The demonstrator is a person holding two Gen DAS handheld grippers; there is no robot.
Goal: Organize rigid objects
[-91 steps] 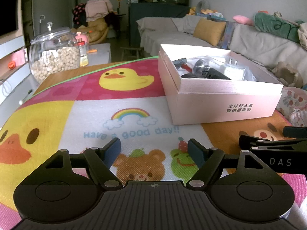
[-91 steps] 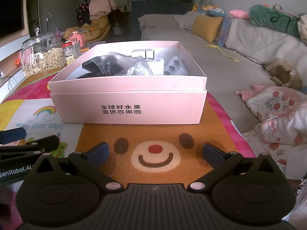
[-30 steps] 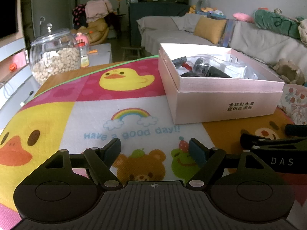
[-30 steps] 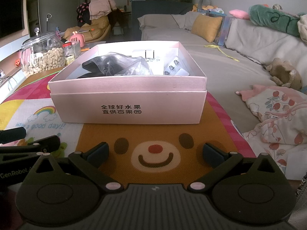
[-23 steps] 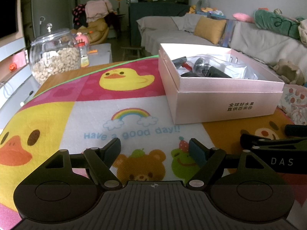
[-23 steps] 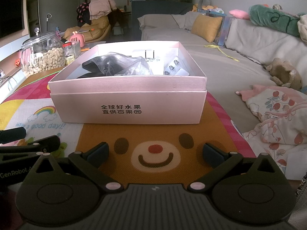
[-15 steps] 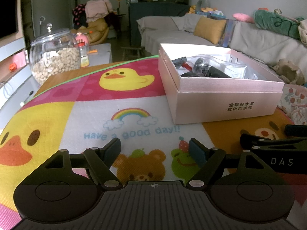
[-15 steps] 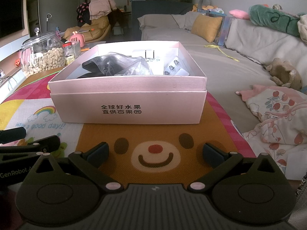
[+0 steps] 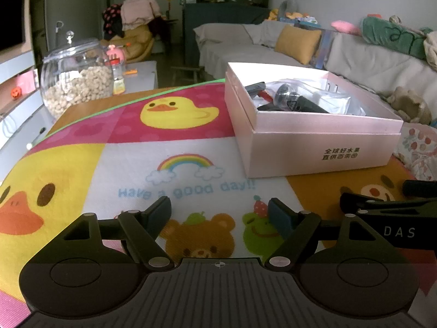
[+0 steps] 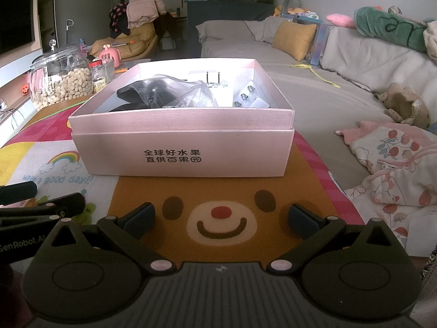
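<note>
Facing the pink box (image 10: 182, 147), the right hand-held gripper (image 10: 221, 220) hovers low over the cartoon-print mat (image 10: 221, 191) that covers the counter, jaws spread wide with nothing between them. The left hand-held gripper (image 9: 220, 214) sits beside it, near the rainbow print, also wide and empty; the box lies ahead and to its right.

The task's things lie inside the open box:
- A black object in a clear plastic bag (image 10: 174, 90) fills the left and middle. What it is cannot be told through the wrap.
- A white plug adapter with two upright pins (image 10: 215, 84) stands toward the back.
- A second white plug (image 10: 250, 97) lies against the right wall.

Handling judgement:
- The adapters look like hard, smooth plastic, light and stiff. Grip across the flat sides of the body, not the metal pins, which offer little surface.
- The bagged object is probably rigid, but the film is slippery and will crumple. Close on the solid body through the bag, not on loose film.
- The box is likely thin card. Its walls may flex, and the box may slide on the mat if pushed. Approach from above to clear the rim.
</note>
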